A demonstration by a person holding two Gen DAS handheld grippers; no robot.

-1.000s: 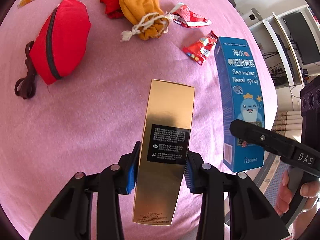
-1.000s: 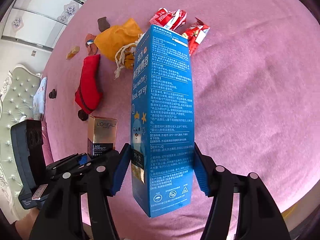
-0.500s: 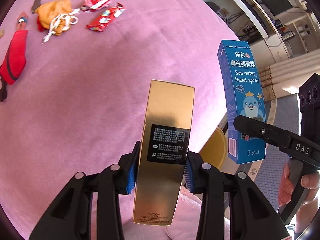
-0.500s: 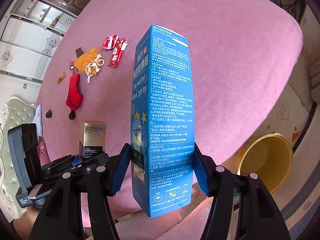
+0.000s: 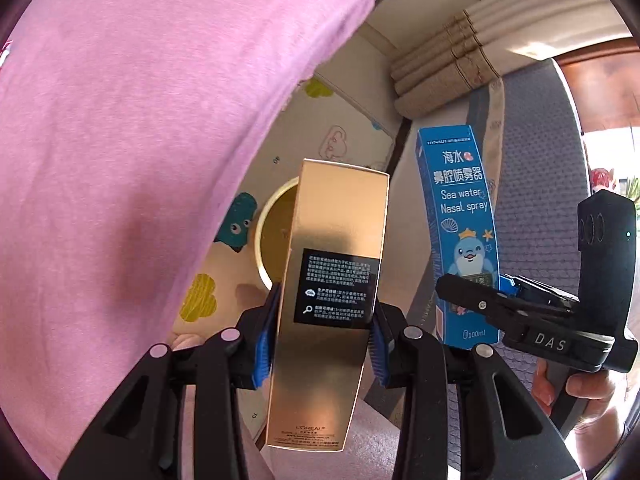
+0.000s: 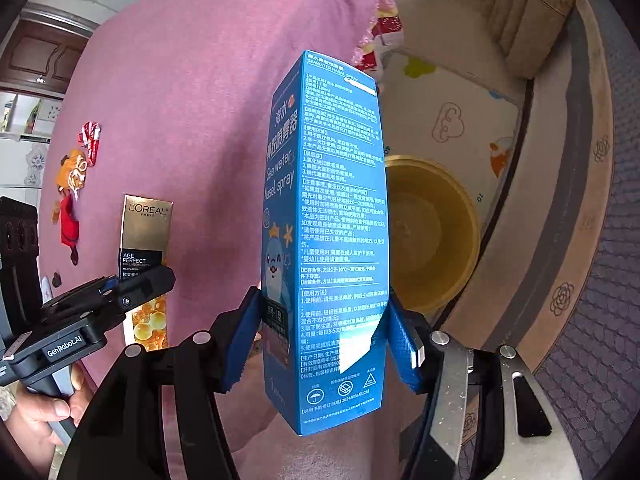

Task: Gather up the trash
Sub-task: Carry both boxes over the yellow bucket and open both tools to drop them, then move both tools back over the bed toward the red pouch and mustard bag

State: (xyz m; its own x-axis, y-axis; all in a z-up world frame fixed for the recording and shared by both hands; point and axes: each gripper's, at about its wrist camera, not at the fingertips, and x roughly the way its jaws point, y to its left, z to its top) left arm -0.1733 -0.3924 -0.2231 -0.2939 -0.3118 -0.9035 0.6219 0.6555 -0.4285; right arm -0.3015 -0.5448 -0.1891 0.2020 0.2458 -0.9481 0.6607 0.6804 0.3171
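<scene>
Centrally, left wrist view: left gripper (image 5: 323, 322) fingers clamp the upright gold box (image 5: 332, 304), partly hiding the yellow bin (image 5: 276, 236) on the floor beside the pink counter (image 5: 140, 140). Right wrist view: right gripper (image 6: 324, 344) fingers clamp the blue nasal spray box (image 6: 332, 220), the bin just behind it.

yellow bin (image 5: 276, 236) half behind gold box (image 5: 332, 280)

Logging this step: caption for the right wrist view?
Right gripper holding the blue box above the yellow bin beside the pink table.
</scene>
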